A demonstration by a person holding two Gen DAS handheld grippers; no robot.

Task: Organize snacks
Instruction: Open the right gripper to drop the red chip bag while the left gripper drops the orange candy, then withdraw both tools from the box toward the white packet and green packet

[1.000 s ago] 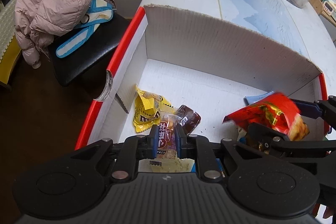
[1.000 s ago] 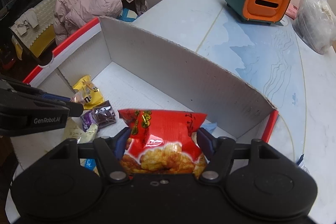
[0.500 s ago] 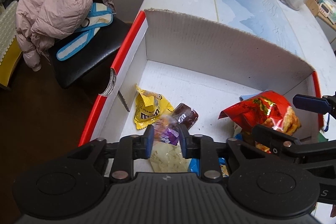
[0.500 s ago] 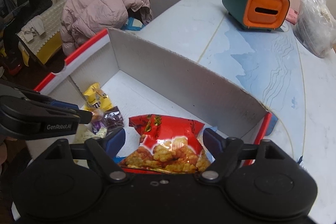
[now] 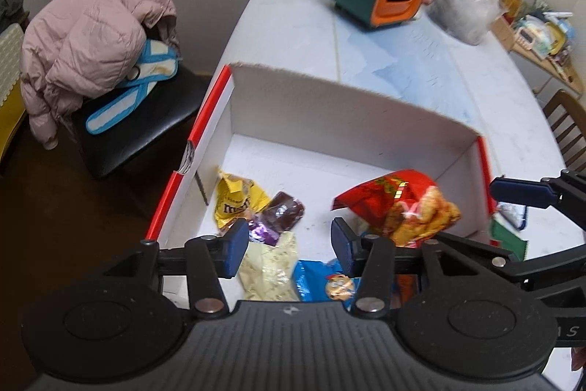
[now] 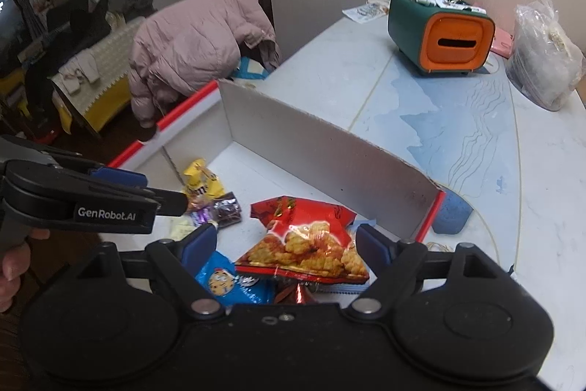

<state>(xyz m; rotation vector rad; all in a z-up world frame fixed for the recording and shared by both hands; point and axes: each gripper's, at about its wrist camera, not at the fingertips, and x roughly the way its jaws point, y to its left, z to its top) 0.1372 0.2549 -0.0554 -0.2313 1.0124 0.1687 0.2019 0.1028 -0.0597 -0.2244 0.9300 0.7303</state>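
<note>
Snack sorting, well along by the look of it. The white cardboard box (image 5: 340, 120) with red edges sits on the pale table (image 5: 421, 61), and 6 packets, as far as I can count, already lie on its floor.

Left side of the box: a yellow M&M's bag (image 5: 236, 198) against the left wall, a brown wrapped sweet (image 5: 285, 209) just beside it, a purple wrapper (image 5: 263, 232) touching that. Nearer the camera, a cream packet (image 5: 271, 266) and a blue cookie packet (image 5: 326, 281), the blue one partly under the rest.

Right side: a red chip bag (image 6: 307, 237), puffy, glossy, printed with fried pieces, lying flat on the pile and tilted toward the far right corner.

Left gripper (image 5: 289, 248): jaws apart and opening, nothing between the pads; the sweets lie loose below it. Right gripper (image 6: 282, 244): jaws wide, opening a little more, straddling the red chip bag without pressing it. Judged released, both drops done.

Left to do: unclear. A green-and-white item (image 5: 507, 229) shows outside the box's right wall; could be another snack, view too poor to say. Green and orange desk organizer (image 6: 439, 35) and clear plastic bag (image 6: 542, 61) stand well apart, untouched.
</note>
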